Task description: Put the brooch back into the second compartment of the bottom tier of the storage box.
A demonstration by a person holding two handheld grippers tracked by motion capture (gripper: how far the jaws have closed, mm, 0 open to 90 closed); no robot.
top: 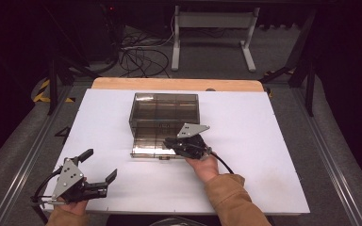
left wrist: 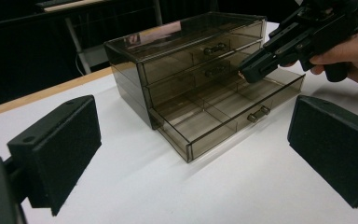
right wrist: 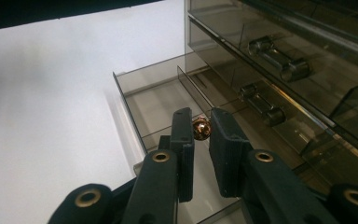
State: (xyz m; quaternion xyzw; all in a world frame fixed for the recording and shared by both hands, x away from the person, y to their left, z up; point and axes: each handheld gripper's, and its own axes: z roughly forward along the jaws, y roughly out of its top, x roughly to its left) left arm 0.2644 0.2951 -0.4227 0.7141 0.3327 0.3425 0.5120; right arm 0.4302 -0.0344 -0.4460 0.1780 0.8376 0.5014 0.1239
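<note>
1. The right tool [right wrist: 200, 128] is clenched on a small copper-coloured bead [right wrist: 201, 128], pinched between the tips of its two black jaws.
2. Directly beneath those tips lies the bottom drawer [right wrist: 165, 100] of a smoked-plastic drawer chest [top: 164, 113]; the drawer is pulled out and the bead hangs over it, above a compartment beside a divider.
3. Just ahead of the tool, above the open drawer, the two upper drawers sit closed, each with a small bar handle [right wrist: 279, 58].
4. In the left tool's view, the right tool [left wrist: 248, 73] points its nose down at the open drawer from the chest's front right, held in a hand [left wrist: 354, 53].
5. In the high view, the right tool [top: 169, 142] sits at the chest's near edge, with the hand [top: 202, 165] and a tan sleeve [top: 233, 200] behind it.
6. The left tool [top: 100, 165] is released, jaws spread wide and holding nothing, well apart from the chest, at the near left corner of the white desk [top: 264, 141].
</note>
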